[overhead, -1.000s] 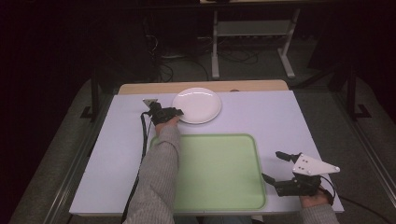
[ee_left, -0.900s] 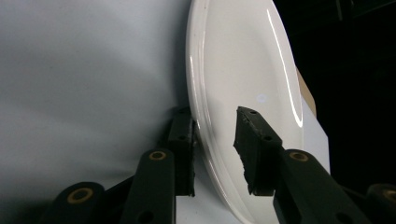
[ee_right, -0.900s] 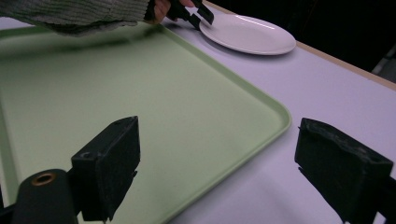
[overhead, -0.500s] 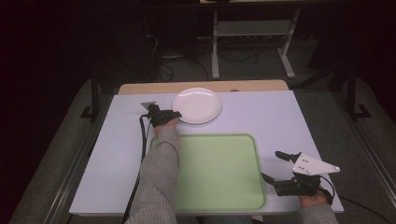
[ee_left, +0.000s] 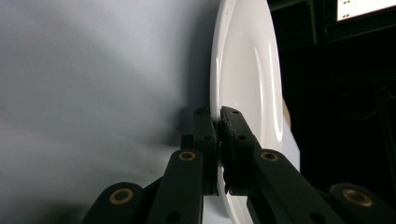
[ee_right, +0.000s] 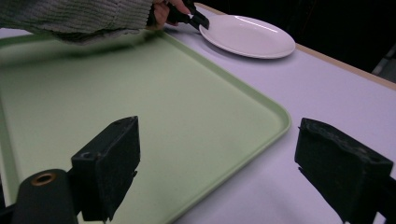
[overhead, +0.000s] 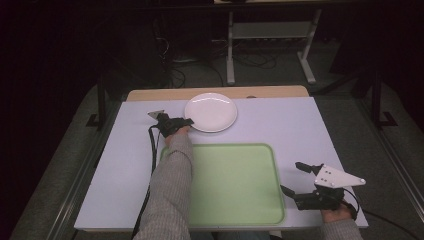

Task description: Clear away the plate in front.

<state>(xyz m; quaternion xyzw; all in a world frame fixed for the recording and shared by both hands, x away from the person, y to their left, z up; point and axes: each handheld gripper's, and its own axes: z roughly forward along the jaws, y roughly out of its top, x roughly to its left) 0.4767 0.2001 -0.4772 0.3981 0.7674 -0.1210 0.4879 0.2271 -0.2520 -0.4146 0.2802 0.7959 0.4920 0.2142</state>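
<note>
The white plate (overhead: 210, 112) sits near the far edge of the desk (overhead: 280, 125), about in the middle of that edge. The left tool (overhead: 186, 123) has pinched the plate's rim on the side nearest the person. In the left tool's view its two black jaws are squeezed nearly together with the thin rim (ee_left: 217, 122) between them. The plate looks flat on the desk, though the shadow under it makes it hard to tell if the held edge is lifted a bit.

The green tray (overhead: 225, 182) lies at the near edge of the desk, just in front of the plate. It has nothing on it.

The right tool (overhead: 299, 181) waits by the near right corner, beside the tray's right edge. Its jaws are wide apart and hold nothing (you can see the tray (ee_right: 140, 107) between them).

What could go wrong? The grip is only on a small bit of a smooth, shiny rim. If the plate is lifted fast, it may tip down and slip out. It could bang on the desk or chip. If it is dragged instead, its far side could catch on the tray's raised lip.
</note>
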